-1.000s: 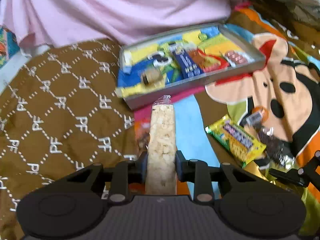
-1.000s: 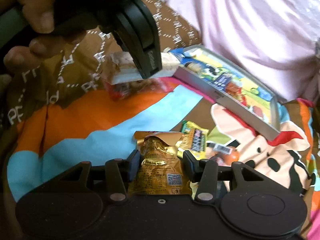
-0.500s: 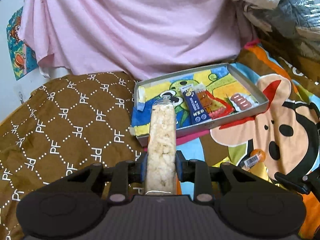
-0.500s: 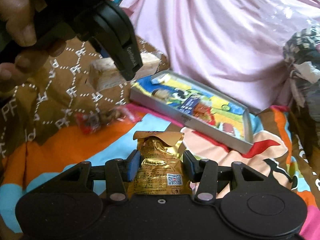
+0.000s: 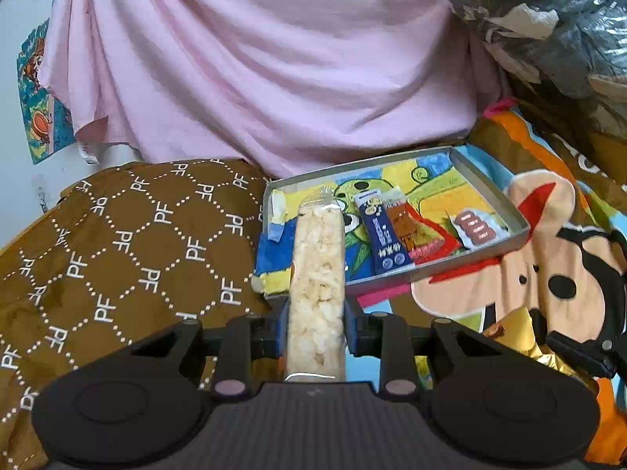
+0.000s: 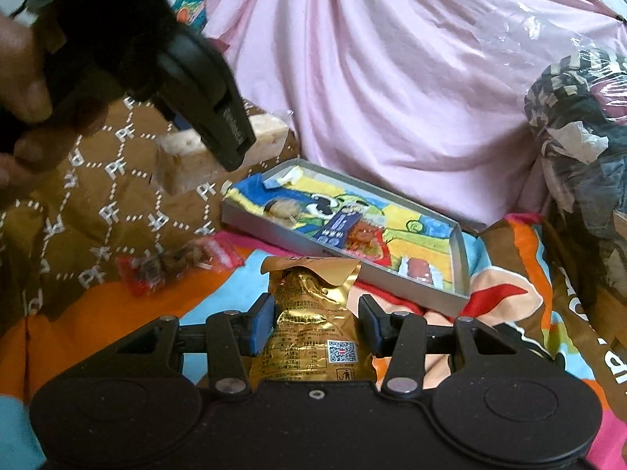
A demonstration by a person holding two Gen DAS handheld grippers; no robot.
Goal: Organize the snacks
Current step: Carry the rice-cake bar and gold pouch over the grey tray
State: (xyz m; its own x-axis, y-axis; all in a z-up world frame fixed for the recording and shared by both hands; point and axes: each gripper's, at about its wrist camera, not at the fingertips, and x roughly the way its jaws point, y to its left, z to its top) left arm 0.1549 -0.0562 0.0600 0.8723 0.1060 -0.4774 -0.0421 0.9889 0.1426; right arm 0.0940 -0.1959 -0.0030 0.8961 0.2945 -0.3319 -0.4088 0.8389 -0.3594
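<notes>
The tray [image 5: 488, 192] already holds a blue bar [image 5: 382, 235], a brown bar [image 5: 405, 227] and a small packet [image 5: 476, 229]. The left gripper [image 5: 316, 323] fingers clamp a rice cracker pack [image 5: 317, 270] above the tray's near-left corner; the right gripper [image 6: 313, 323] fingers hold a gold packet [image 6: 309, 313]. A red candy [image 6: 176, 264] lies loose on the bedspread [image 6: 129, 293]. Open room appears to remain at the tray's left and back.

Home bedroom, cartoon blanket [image 5: 548, 258], pink sheet [image 5: 274, 58]

Both claws, L [image 5: 316, 323] & R [image 6: 314, 323], clamped on snack packs, raised.
</notes>
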